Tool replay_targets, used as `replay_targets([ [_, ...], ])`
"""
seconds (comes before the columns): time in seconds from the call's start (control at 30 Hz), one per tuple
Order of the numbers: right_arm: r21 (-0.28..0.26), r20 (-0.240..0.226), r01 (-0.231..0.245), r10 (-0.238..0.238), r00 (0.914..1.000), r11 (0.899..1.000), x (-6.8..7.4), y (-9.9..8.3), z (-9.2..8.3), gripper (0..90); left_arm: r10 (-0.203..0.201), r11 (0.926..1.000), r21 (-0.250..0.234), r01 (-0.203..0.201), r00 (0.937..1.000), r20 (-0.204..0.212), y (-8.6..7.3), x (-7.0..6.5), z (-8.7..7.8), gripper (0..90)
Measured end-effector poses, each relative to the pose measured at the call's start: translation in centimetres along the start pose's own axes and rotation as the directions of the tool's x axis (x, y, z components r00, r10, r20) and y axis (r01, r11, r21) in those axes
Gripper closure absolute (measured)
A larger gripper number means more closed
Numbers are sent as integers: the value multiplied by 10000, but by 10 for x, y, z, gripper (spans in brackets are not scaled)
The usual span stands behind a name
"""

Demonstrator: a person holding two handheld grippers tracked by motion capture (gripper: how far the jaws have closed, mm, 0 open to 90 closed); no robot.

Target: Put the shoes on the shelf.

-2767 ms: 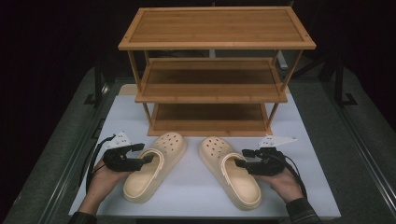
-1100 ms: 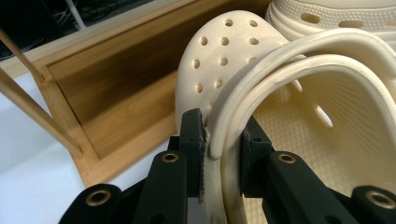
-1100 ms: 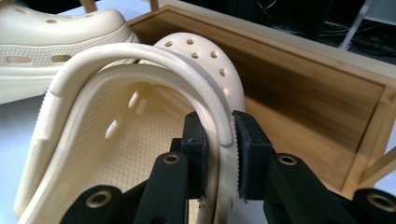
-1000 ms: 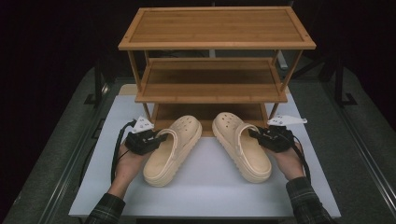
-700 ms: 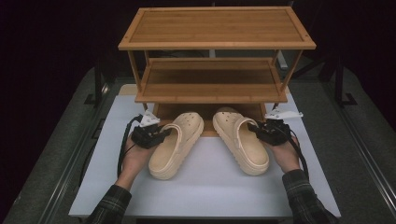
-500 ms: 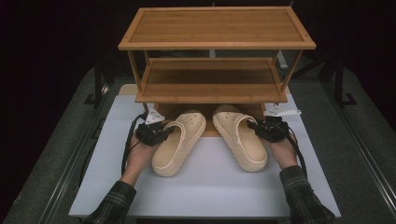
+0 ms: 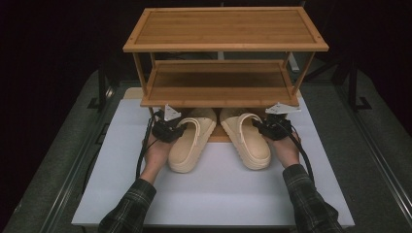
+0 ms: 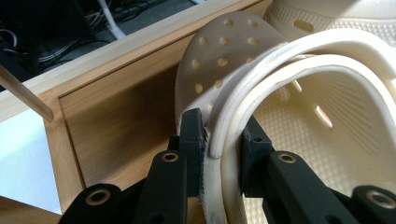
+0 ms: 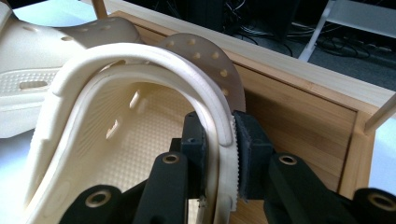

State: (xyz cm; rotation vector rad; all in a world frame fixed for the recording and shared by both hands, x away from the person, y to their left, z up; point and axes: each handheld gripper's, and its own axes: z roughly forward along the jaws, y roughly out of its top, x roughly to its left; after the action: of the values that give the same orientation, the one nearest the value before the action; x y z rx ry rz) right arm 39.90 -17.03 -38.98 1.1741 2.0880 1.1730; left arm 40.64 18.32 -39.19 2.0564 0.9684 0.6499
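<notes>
Both hands reach forward — left gripper [image 7: 176,130] and right gripper [image 7: 261,128] clamping clogs.

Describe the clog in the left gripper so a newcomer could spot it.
Find the wooden rack on the white board. Two cream clogs poke under its bottom shelf; this clog is the left one, its outer wall pinched by the left gripper.

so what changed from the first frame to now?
Both clogs went from mid-mat toward the rack: left clog and right clog now have their toes under its bottom shelf. Left gripper and right gripper stayed clamped on the outer side walls. Rack and white mat unmoved.
</notes>
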Motion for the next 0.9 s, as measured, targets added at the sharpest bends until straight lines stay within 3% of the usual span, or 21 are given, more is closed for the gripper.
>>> replay_targets([
  [0.2, -56, 81, -11, 12, 10000, 10000, 6, 0, 10, 752, 126, 9999, -75, -130, 9986, -506, 2, -5, 4, 754],
  [0.63, -28, 204, -96, 97, 9997, 9999, 14, -2, 19, 737, -41, 10000, -81, 35, 9974, -717, 2, -14, 8, 714],
  [0.67, 83, 170, 100, -102, 9998, 9999, 17, -3, 21, 720, -21, 10000, -68, 16, 9976, -691, 2, -15, 10, 702],
  [0.77, 49, 176, 115, -116, 9998, 9999, 18, -3, 21, 701, -133, 9998, -140, 126, 9983, -572, 1, -14, 9, 669],
  [0.9, 117, -152, -165, 166, 9997, 9998, 13, -2, 17, 550, -325, 9993, -163, 322, 9993, -202, -1, -10, 4, 575],
])
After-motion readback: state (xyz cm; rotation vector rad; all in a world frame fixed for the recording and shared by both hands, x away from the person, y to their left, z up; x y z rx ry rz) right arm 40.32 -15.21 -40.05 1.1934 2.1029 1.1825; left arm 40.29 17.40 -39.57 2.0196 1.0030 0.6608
